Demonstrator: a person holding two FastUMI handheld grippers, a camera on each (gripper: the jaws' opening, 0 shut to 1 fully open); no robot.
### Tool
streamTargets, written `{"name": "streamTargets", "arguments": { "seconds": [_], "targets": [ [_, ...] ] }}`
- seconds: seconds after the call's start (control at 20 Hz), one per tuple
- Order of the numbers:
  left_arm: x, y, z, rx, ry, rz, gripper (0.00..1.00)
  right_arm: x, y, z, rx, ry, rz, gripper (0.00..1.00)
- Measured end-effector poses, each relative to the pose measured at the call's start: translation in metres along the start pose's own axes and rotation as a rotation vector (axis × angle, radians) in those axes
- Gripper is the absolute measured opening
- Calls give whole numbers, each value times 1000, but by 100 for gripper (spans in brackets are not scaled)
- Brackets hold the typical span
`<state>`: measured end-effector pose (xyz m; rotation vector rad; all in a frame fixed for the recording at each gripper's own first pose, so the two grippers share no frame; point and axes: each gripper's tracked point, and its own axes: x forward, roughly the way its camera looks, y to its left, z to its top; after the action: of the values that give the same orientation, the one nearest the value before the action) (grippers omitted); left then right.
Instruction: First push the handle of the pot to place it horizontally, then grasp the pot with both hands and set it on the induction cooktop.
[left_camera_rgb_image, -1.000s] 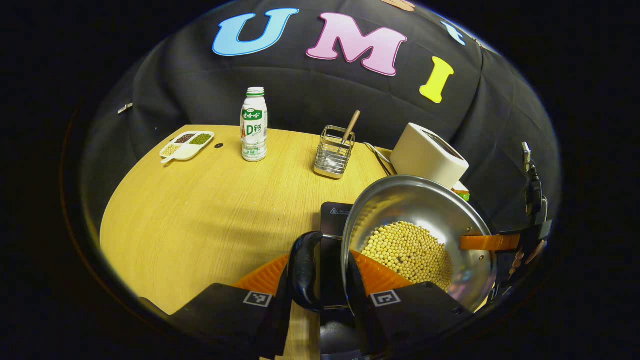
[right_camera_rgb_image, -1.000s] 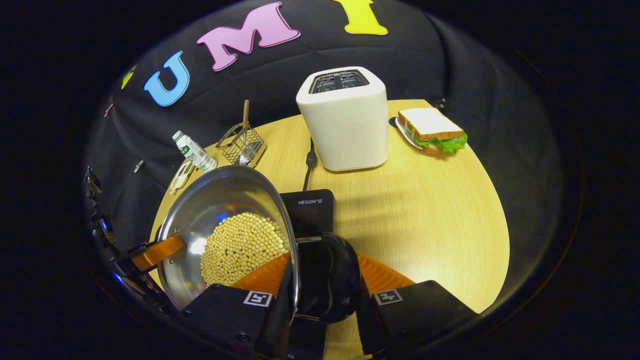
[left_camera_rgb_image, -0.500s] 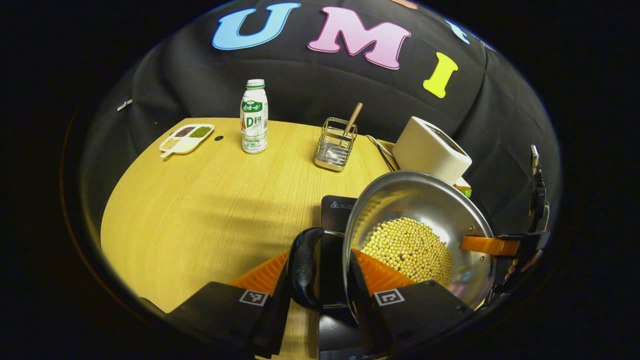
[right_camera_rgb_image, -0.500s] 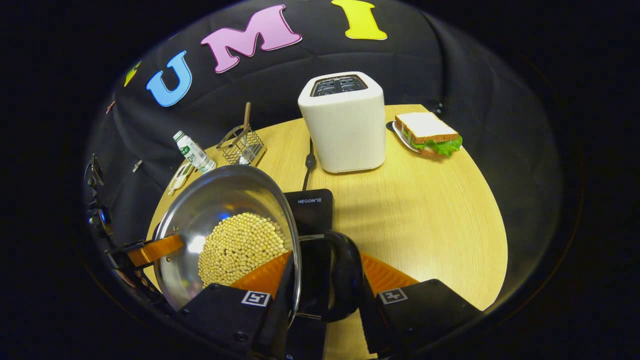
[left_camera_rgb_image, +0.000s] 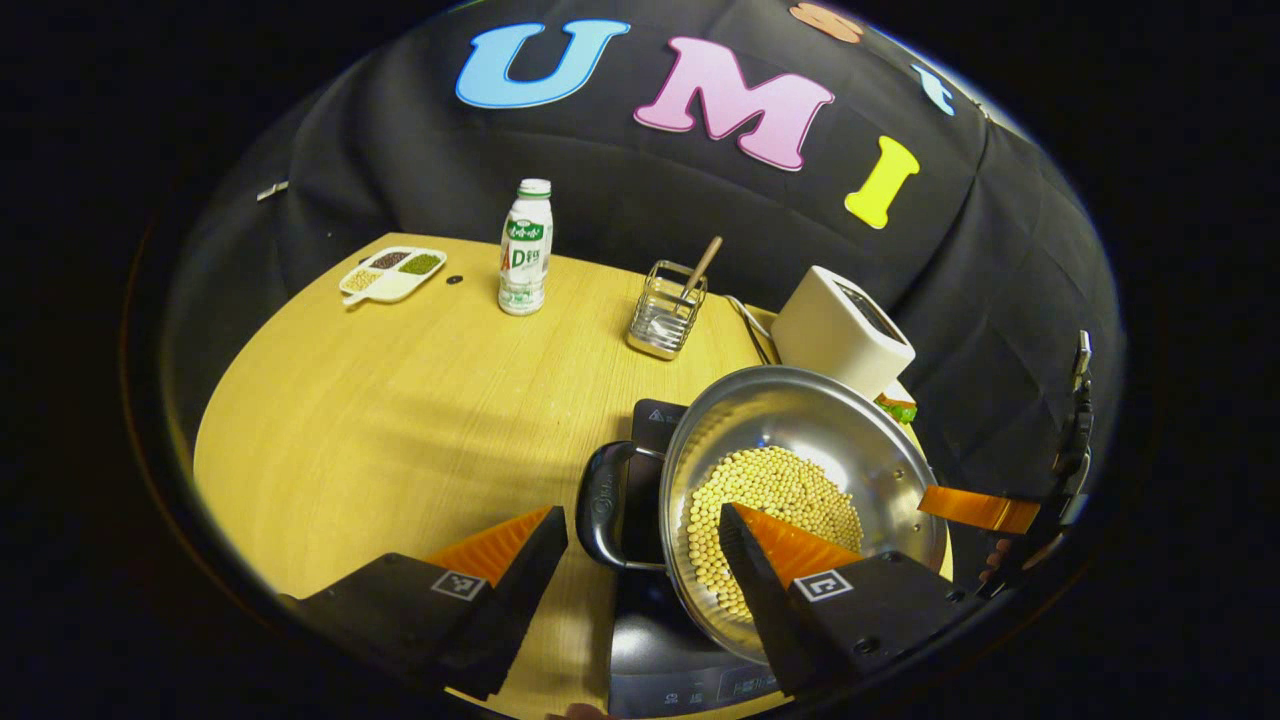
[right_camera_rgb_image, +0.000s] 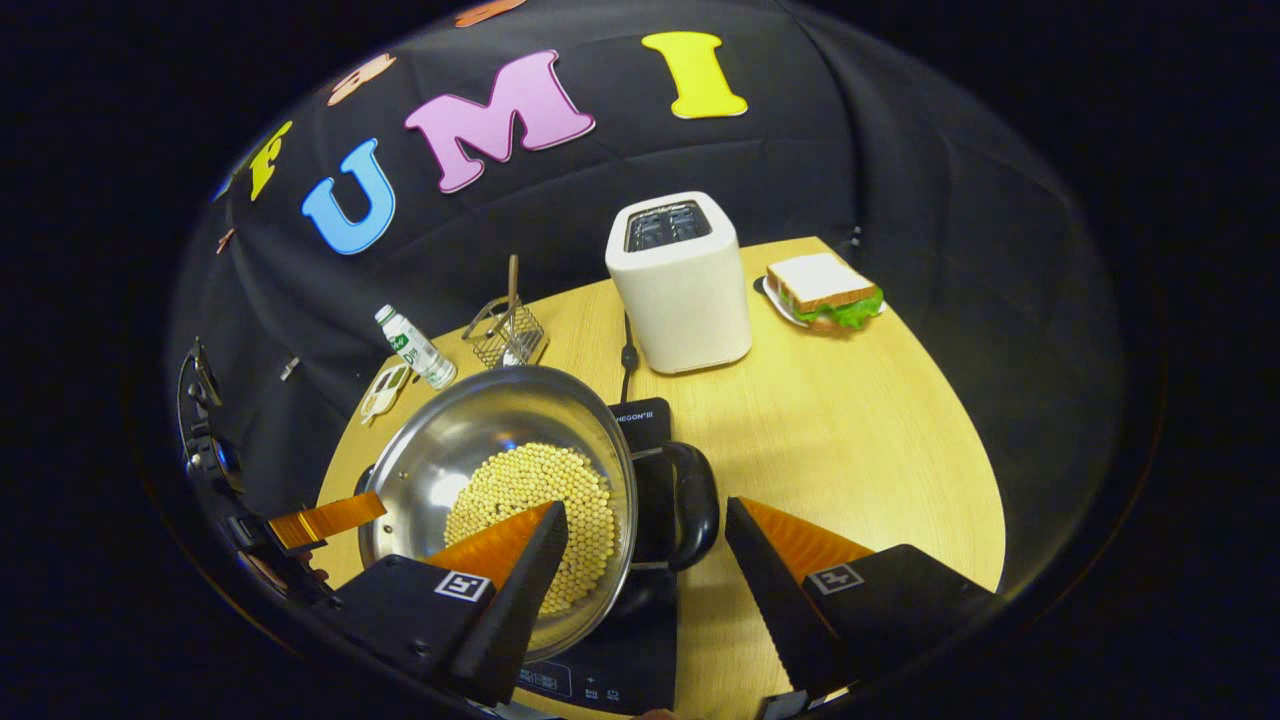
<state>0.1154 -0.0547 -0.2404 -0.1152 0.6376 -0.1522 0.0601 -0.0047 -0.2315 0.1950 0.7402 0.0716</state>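
You have released both handles: the left gripper (left_camera_rgb_image: 640, 545) and right gripper (right_camera_rgb_image: 645, 535) jaws now stand wide. The pot (left_camera_rgb_image: 800, 480) rests on the induction cooktop (right_camera_rgb_image: 640, 640); placement appears complete.

Both views are bright at the centre and fall off to dark at the round edges. Light comes from above: the table (left_camera_rgb_image: 380, 400) glows evenly, with soft shadow bands across it (right_camera_rgb_image: 850, 420). Glare sits on the pot's (left_camera_rgb_image: 800, 420) steel wall (right_camera_rgb_image: 450, 450). Focus is sharp, with no motion blur. Fisheye bending curves the table's rim and stretches things near the edges.
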Motion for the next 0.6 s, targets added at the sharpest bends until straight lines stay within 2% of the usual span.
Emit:
{"name": "streamTargets", "arguments": {
  "seconds": [0.25,0.45,0.6],
  "targets": [
    [-76,16,31,46,-146,-2,96,-70,6,16,26,-110,-42,99],
    [-141,33,62,138,-316,85,95,-136,15,50,-50,-318,-107,99],
    [-191,31,83,188,-454,119,95,-186,34,66,-89,-465,-115,98]
  ]
}}
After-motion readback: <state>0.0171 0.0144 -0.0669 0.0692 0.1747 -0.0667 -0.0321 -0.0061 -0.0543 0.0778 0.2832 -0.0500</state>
